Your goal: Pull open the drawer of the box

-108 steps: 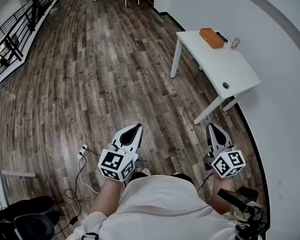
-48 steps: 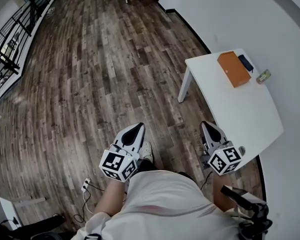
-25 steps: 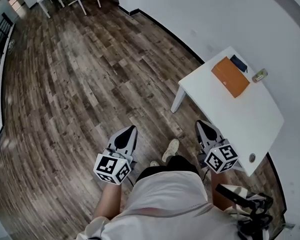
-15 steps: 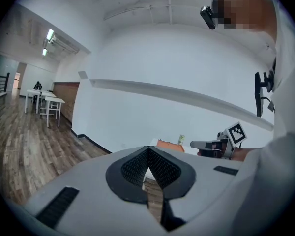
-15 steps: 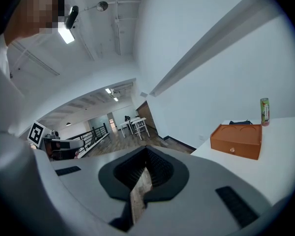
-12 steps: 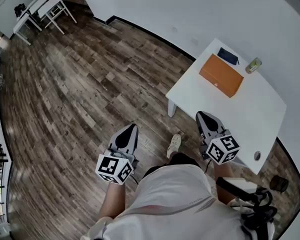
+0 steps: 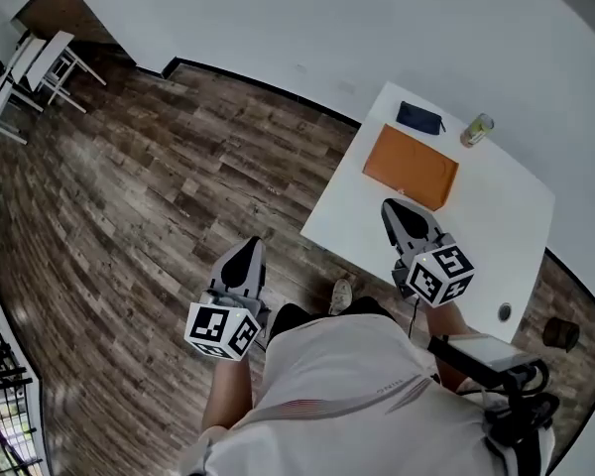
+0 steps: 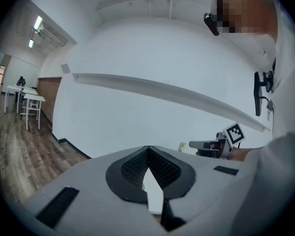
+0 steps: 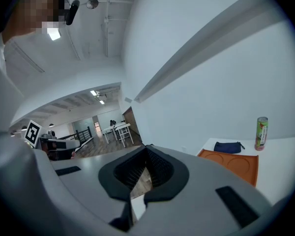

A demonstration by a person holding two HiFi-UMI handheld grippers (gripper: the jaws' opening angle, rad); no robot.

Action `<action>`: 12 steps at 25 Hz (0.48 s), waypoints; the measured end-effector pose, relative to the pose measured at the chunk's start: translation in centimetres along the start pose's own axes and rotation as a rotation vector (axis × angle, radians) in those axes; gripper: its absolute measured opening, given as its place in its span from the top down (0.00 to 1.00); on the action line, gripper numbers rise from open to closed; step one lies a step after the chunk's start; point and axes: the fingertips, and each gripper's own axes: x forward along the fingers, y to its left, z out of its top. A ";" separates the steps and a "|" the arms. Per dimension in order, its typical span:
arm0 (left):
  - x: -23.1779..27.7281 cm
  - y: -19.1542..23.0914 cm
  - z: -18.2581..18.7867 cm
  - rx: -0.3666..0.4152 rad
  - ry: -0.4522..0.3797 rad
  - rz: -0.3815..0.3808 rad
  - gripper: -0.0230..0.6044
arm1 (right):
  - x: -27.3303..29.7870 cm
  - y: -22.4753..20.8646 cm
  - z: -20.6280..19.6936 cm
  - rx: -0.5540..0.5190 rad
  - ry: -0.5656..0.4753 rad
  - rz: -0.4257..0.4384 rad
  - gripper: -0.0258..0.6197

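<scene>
An orange flat box lies on the white table; its top shows two round embossed shapes in the right gripper view. No drawer front or handle can be made out. My right gripper hovers over the table's near part, just short of the box, jaws shut and empty. My left gripper hangs over the wooden floor to the left of the table, also shut with nothing in it.
Behind the box lie a dark blue pouch and a green drink can. The white wall runs close behind the table. A cable hole marks the table's right end, a dark round object sits on the floor there. Other tables stand far left.
The person has walked and turned toward the white table. The box has come closer and more central, and the right gripper now reaches over the table's edge. Both grippers stayed shut.
</scene>
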 end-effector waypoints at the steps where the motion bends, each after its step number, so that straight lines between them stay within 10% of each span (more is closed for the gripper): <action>1: 1.4 0.0 0.4 0.009 0.007 -0.027 0.95 | 0.1 -0.8 0.2 0.002 -0.005 -0.025 0.96; 12: 17.3 -2.9 2.0 0.127 0.129 -0.494 0.95 | -4.0 -8.4 0.1 0.099 -0.114 -0.512 0.96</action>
